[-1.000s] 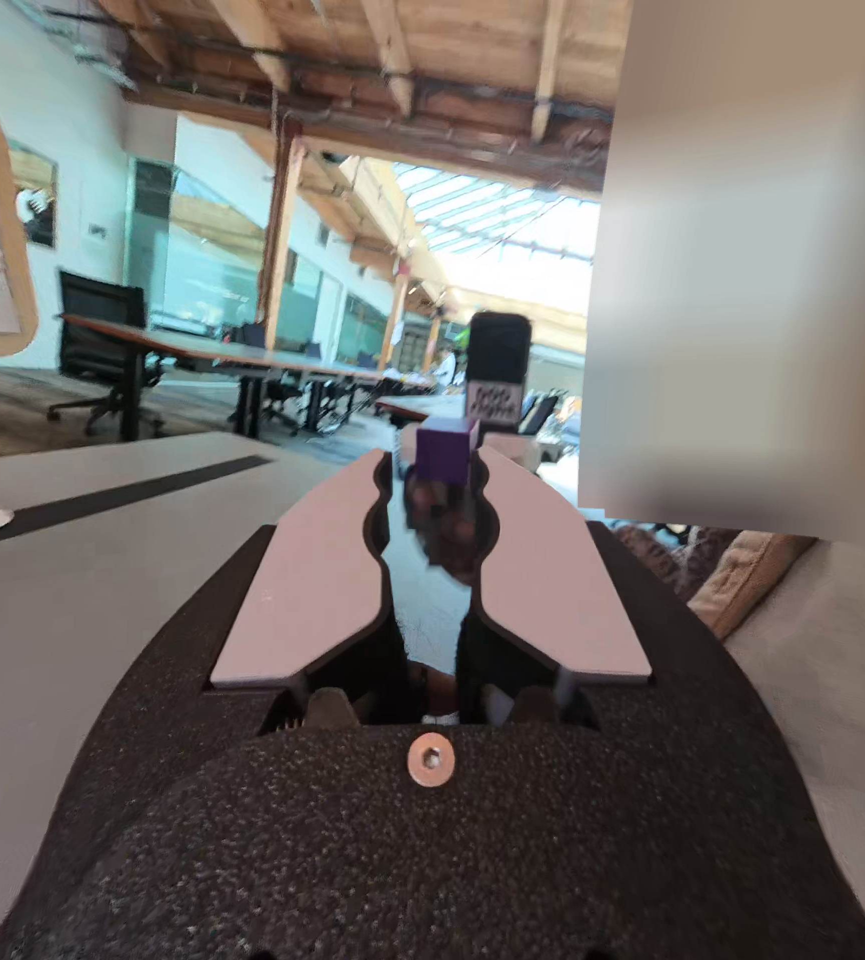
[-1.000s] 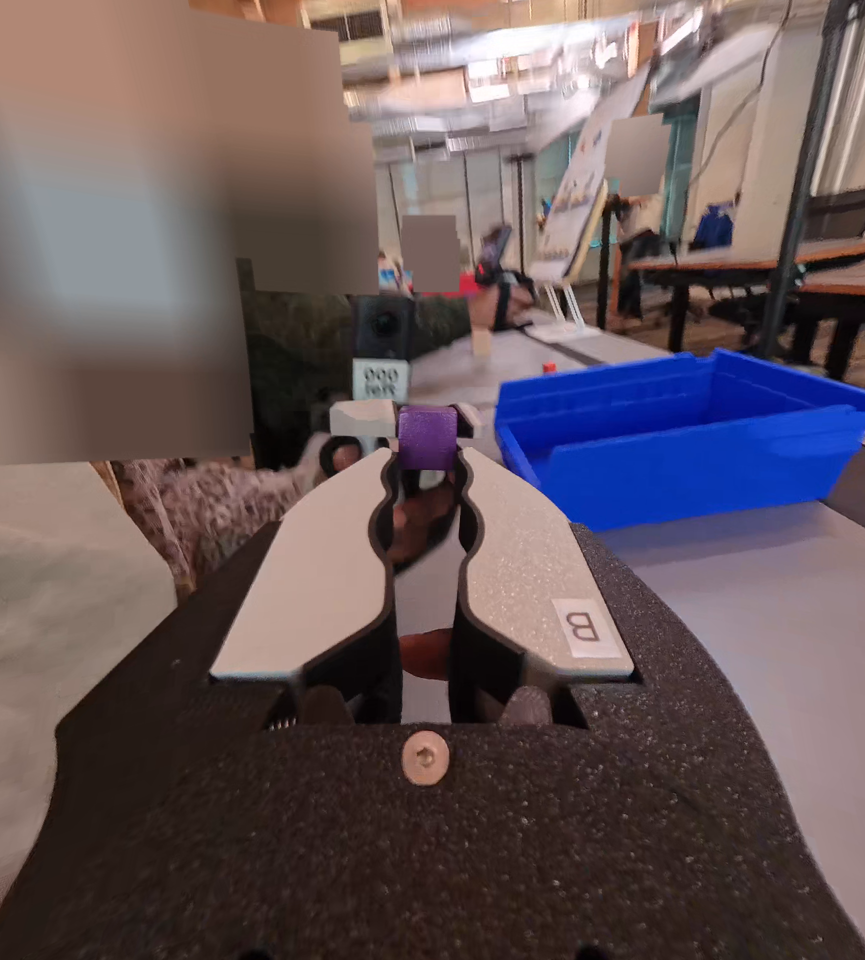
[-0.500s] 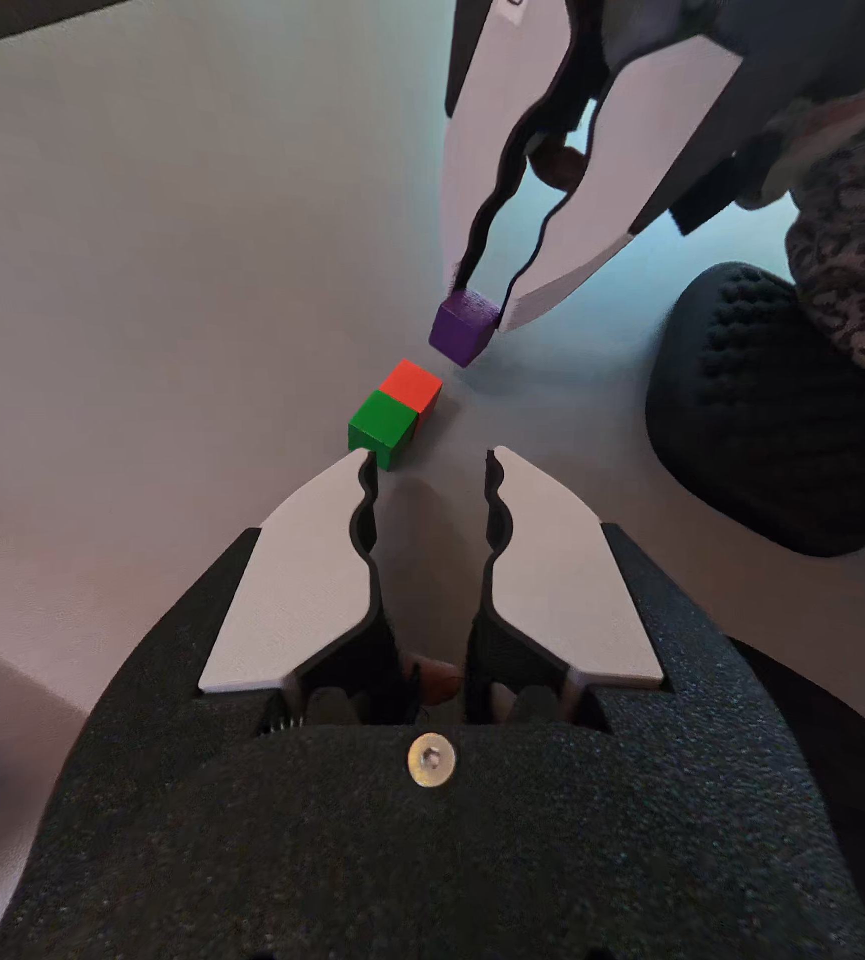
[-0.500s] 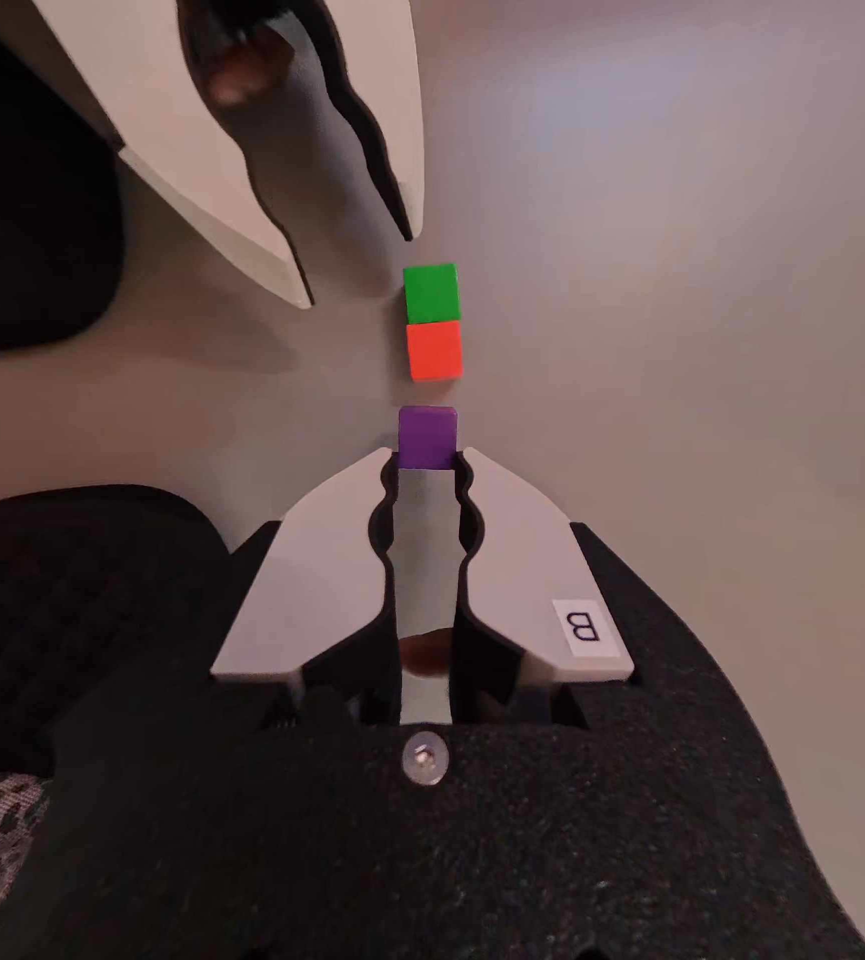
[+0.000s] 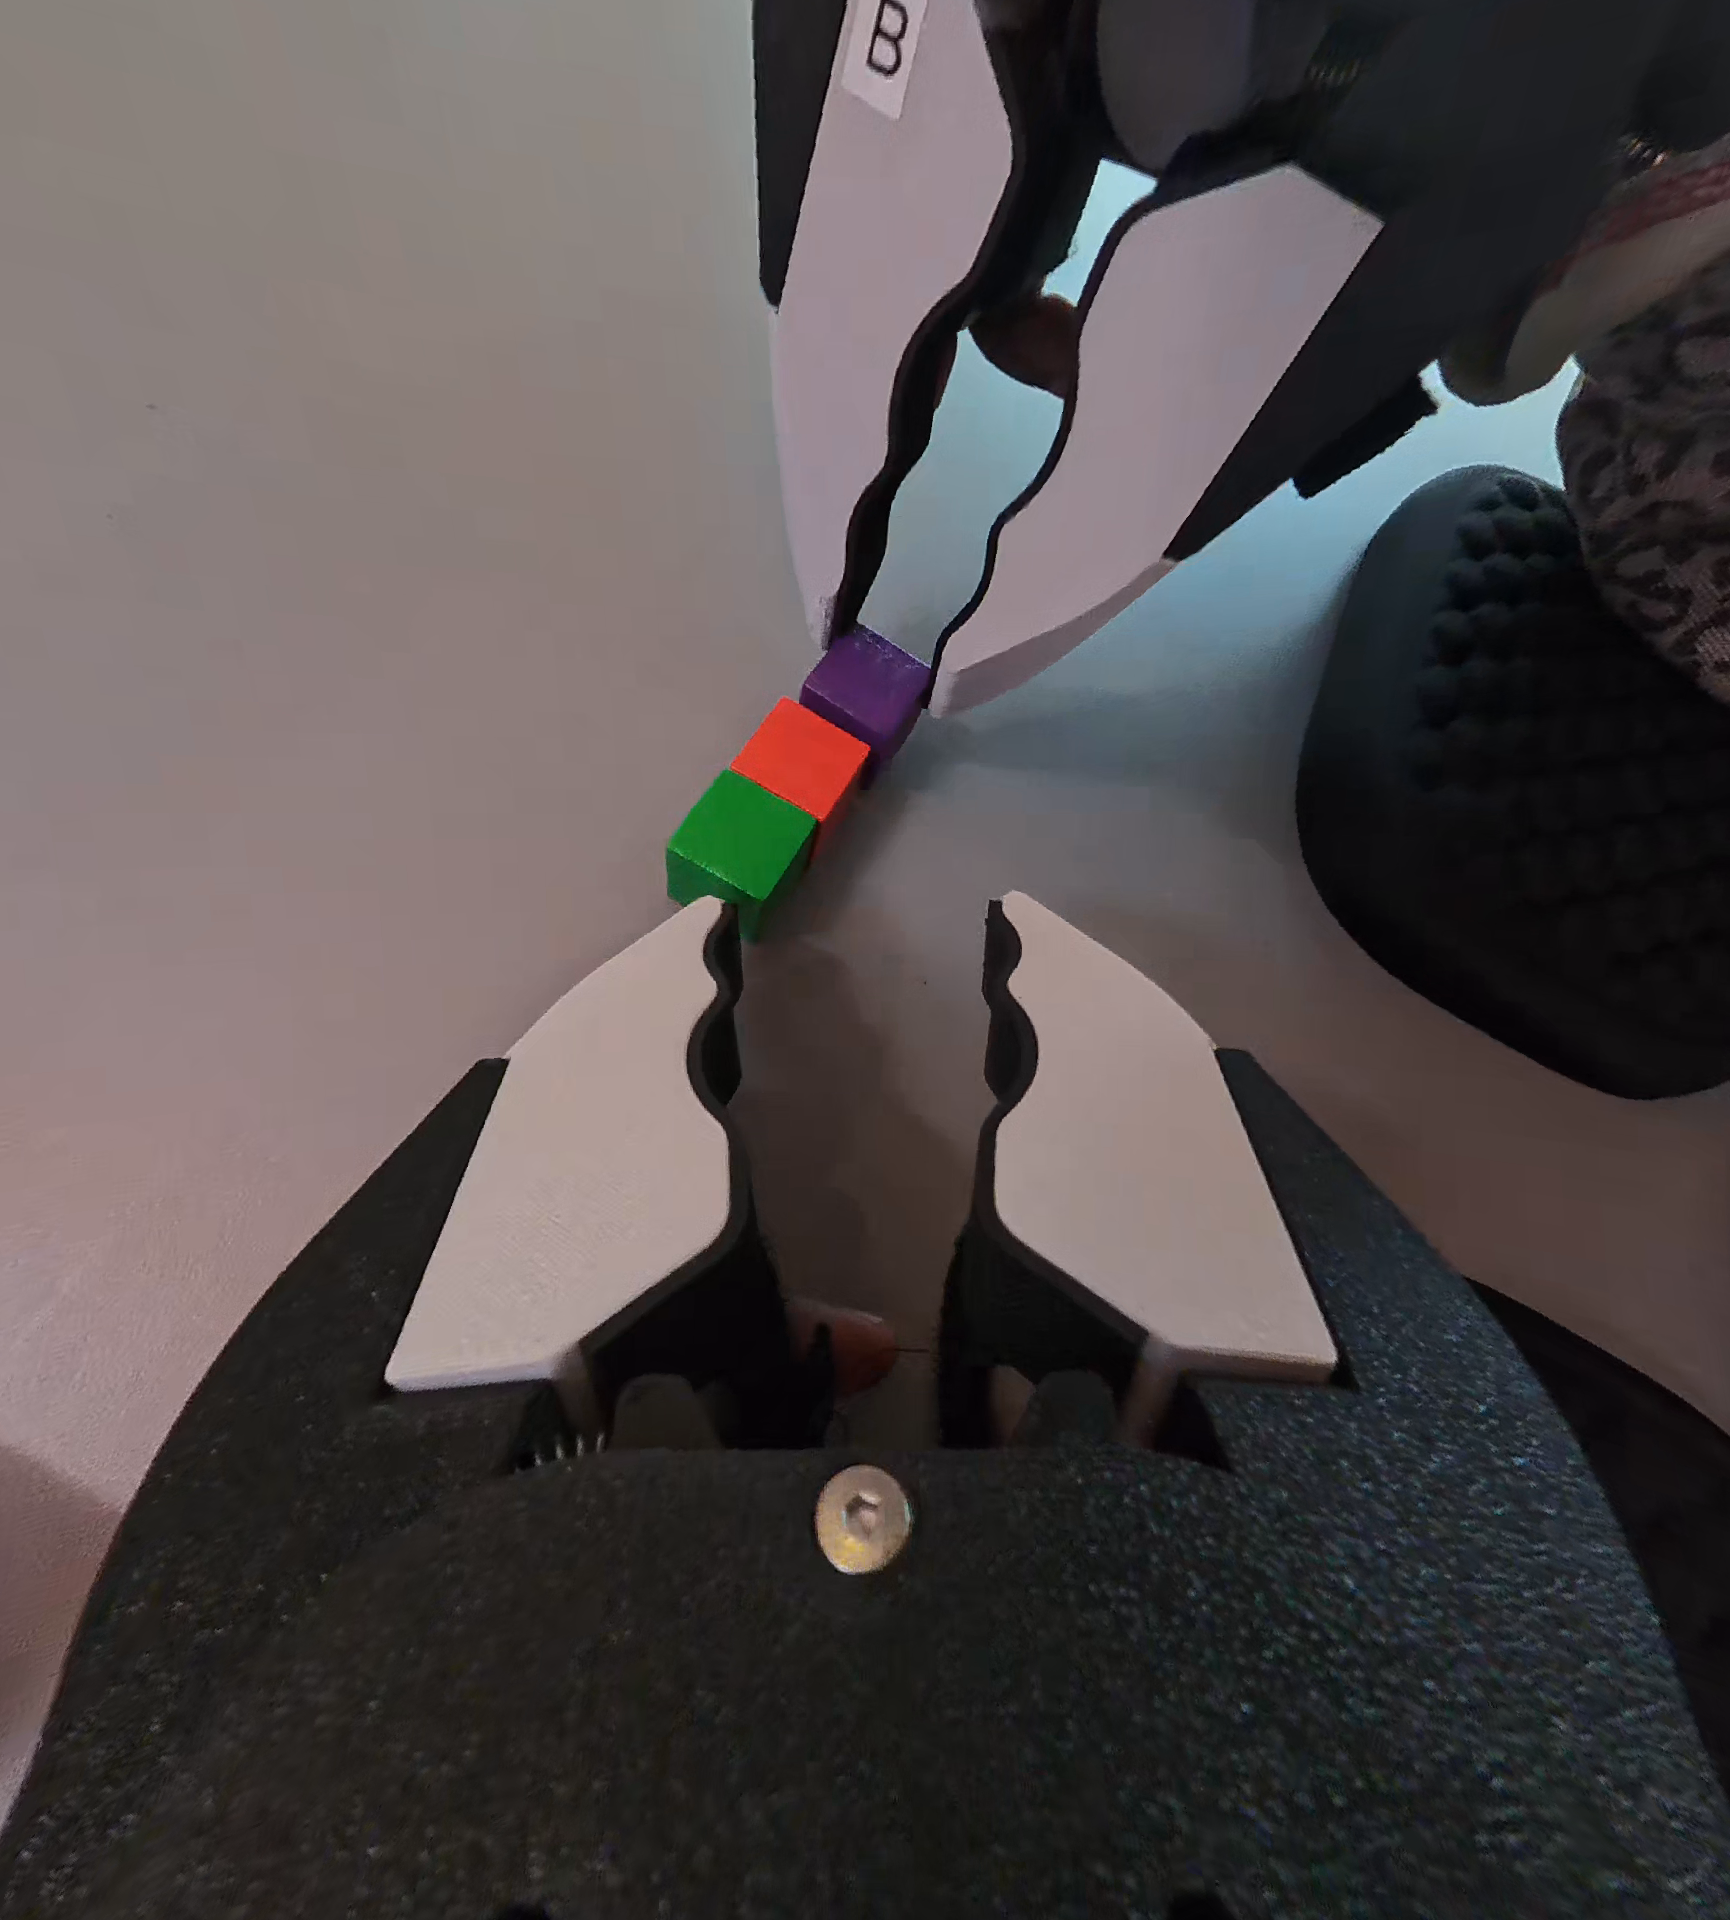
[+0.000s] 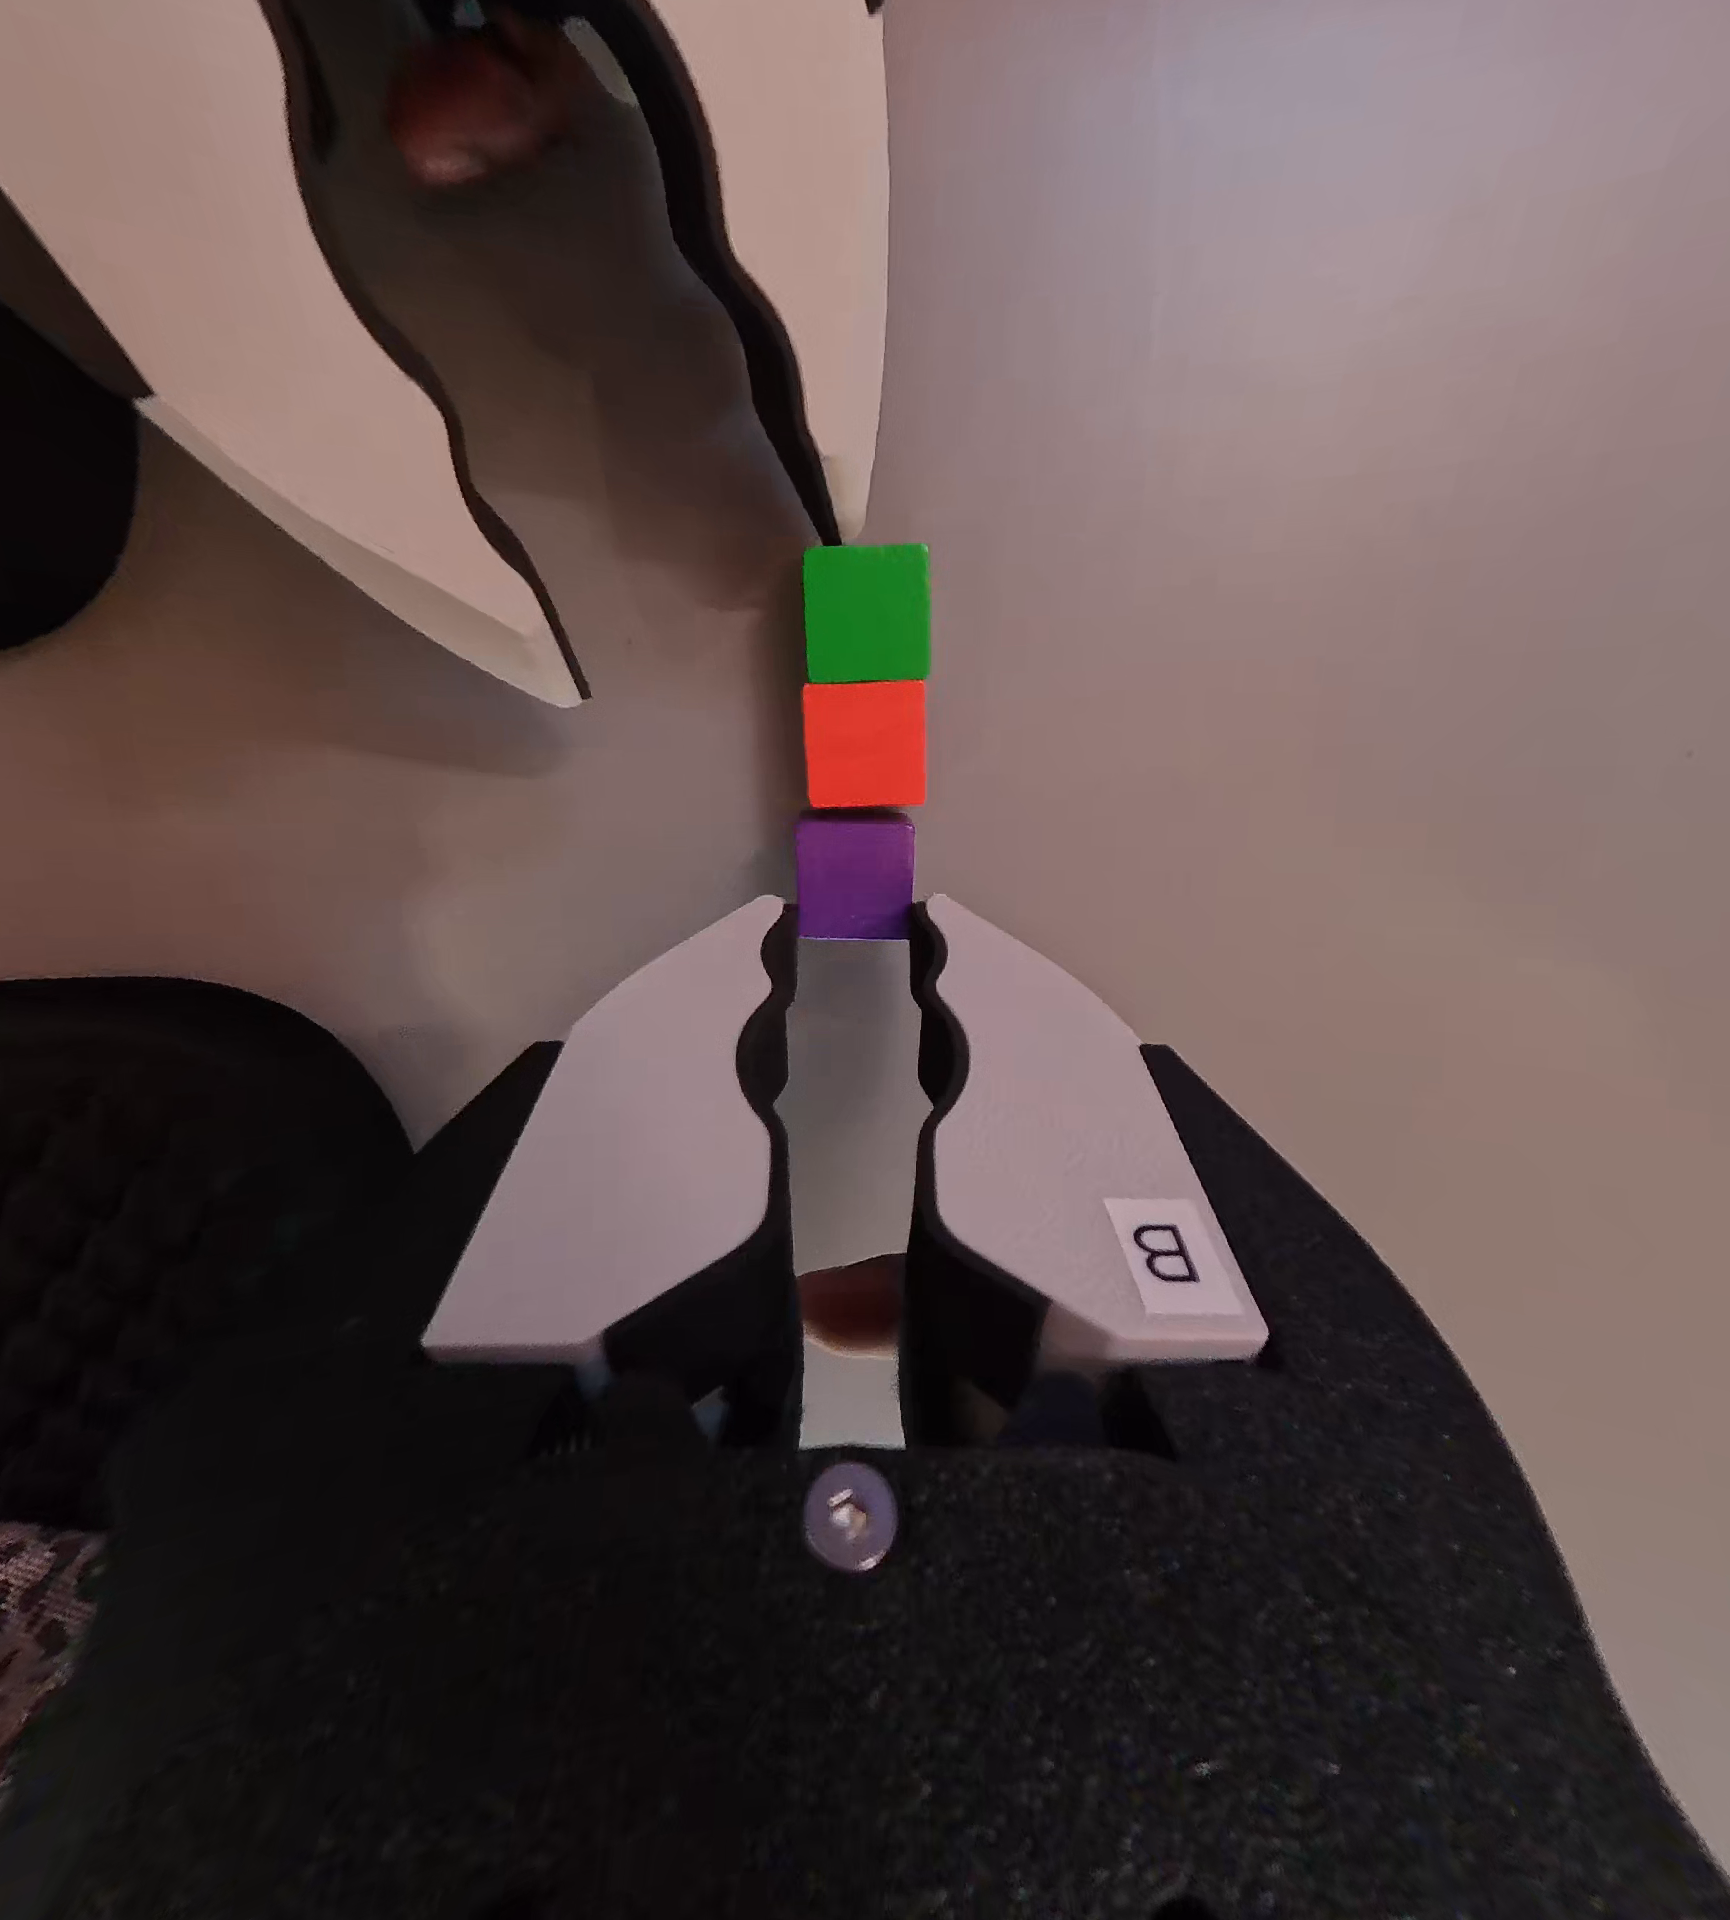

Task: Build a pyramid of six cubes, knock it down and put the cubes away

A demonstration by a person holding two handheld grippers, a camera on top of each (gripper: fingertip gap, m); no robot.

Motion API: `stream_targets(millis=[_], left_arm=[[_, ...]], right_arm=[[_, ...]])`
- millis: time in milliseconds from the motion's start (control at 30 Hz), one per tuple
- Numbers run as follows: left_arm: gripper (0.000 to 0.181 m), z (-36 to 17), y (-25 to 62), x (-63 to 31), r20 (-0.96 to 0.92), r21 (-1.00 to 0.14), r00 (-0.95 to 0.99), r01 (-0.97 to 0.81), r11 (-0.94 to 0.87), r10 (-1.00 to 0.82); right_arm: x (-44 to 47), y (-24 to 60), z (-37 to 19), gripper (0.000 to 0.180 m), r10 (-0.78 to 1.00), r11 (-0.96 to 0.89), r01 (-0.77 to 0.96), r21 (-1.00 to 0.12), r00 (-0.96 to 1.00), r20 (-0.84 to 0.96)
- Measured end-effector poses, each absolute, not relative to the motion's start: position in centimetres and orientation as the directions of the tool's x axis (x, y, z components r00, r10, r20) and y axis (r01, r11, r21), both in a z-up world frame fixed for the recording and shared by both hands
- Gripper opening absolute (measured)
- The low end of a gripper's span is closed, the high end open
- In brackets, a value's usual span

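Observation:
A green cube (image 5: 741, 847), a red cube (image 5: 801, 753) and a purple cube (image 5: 869, 681) lie in one row on the grey table (image 5: 321, 520). My right gripper (image 6: 855, 914) is shut on the purple cube (image 6: 855, 875) and holds it at the red cube's (image 6: 865, 742) end of the row, low at the table. The green cube (image 6: 867, 613) is the far one in the right wrist view. My left gripper (image 5: 861, 914) is open and empty, its left fingertip (image 5: 705, 920) right beside the green cube. It also shows in the right wrist view (image 6: 705, 613).
A black padded chair seat (image 5: 1567, 790) lies at the table's right edge, with a leopard-patterned sleeve (image 5: 1713, 499) above it. The chair seat also shows in the right wrist view (image 6: 113, 1195).
My right gripper has brought the purple cube down against the red cube's end of the row. My left gripper has come closer to the green cube and stays open.

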State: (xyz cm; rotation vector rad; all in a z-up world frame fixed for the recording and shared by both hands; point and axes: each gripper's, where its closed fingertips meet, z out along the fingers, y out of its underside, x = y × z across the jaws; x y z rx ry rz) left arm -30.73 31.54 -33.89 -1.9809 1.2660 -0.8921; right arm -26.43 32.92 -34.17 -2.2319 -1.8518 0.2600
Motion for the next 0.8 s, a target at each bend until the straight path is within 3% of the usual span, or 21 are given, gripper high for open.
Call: stream_targets(millis=[33,800], left_arm=[[0.045,-33.96,31.51,-30.71,0.211,-0.783,0.312,-0.513,-0.351,-0.927],[0.044,-33.96,31.71,-30.69,0.239,-0.776,0.318,-0.505,-0.377,-0.918]], right_arm=[[-26.44,32.98,-34.24,0.020,0.983,-0.174,0.943,-0.284,0.185,0.010],[-26.94,33.53,-34.30,0.021,0.992,-0.114,0.945,-0.307,0.125,0.016]])
